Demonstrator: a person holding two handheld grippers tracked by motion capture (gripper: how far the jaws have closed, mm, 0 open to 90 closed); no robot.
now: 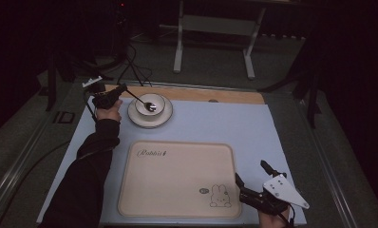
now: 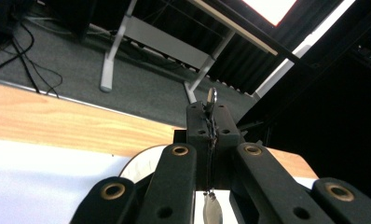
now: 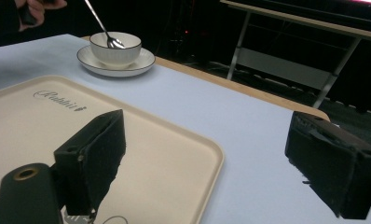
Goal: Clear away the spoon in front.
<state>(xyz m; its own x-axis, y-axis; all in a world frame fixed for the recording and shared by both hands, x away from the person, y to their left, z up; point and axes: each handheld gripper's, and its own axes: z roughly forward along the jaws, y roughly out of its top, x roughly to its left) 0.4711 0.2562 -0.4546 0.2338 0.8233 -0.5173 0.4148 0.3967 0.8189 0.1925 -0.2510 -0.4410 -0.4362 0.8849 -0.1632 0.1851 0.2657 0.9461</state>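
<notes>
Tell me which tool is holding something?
The left tool, beside the white bowl: it pinches the metal spoon dipping into that bowl. The right tool gapes, empty, near the beige tray.

Shiny metal spoon [image 1: 143, 101], glossy ceramic bowl [image 1: 150, 105]
</notes>
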